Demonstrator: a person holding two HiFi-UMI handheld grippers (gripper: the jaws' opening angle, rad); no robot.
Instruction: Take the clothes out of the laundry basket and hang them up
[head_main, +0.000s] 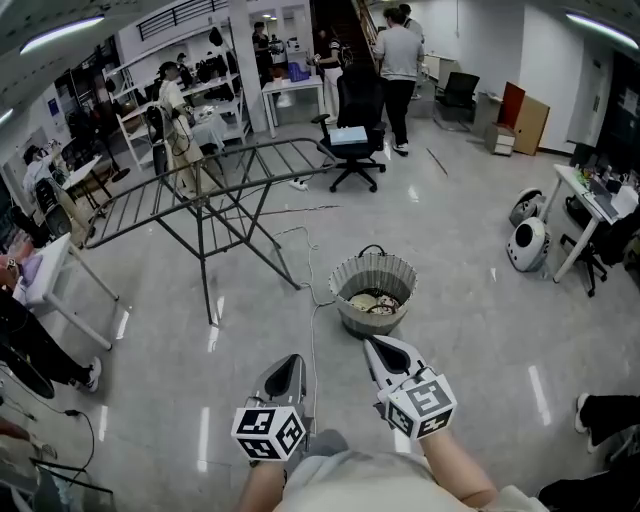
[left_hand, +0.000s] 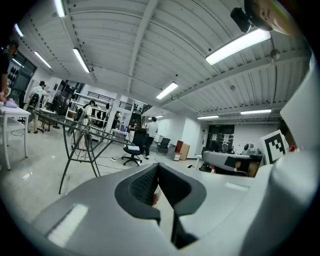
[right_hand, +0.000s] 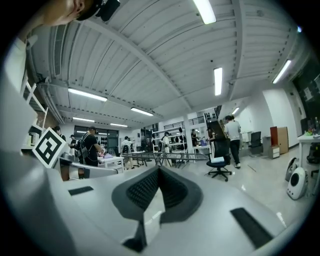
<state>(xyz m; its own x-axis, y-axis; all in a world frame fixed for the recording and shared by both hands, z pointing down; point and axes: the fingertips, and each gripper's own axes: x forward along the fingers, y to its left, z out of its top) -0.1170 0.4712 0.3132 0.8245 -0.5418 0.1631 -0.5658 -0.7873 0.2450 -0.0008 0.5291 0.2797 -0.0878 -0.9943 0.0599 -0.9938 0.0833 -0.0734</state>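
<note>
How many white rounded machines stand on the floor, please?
2: one white rounded machine by the right-hand desk, another just behind it; more may be hidden.

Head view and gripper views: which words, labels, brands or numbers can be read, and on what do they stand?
No text can be read.
The left gripper and right gripper bear only black-and-white square patterns, no letters.
Any print on the far desks is too small.

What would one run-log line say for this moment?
left tool: shut, empty | right tool: shut, empty | laundry basket: on floor, clothes inside | drying rack: behind, left
</note>
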